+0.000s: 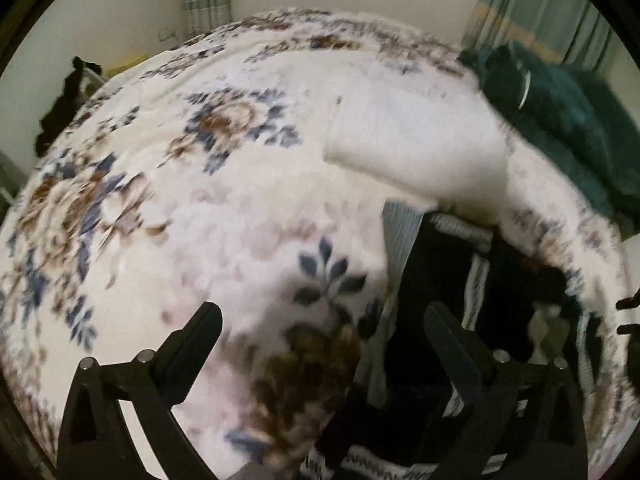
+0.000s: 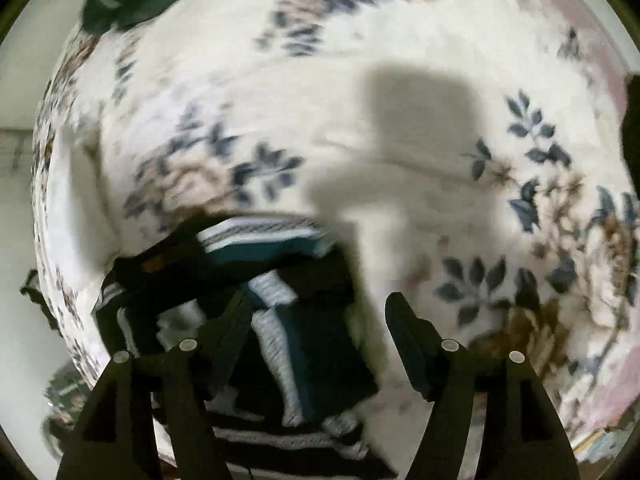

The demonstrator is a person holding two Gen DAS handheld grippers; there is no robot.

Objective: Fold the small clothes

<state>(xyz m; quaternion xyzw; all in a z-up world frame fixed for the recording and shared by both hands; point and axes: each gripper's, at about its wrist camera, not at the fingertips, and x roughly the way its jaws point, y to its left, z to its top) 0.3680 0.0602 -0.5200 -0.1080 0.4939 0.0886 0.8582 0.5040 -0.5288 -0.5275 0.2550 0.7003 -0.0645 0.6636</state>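
— Where was the dark striped garment [image 1: 432, 280]?
— On the floral blanket [image 1: 240, 200], at four o'clock in the left view. The left gripper [image 1: 324, 328] and right gripper [image 2: 320, 316] were both spread, empty.

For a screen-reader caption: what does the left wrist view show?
The open left claw hovers over a floral blanket, with a pile of dark striped clothes at its right finger. A folded white cloth and a dark green garment lie beyond.
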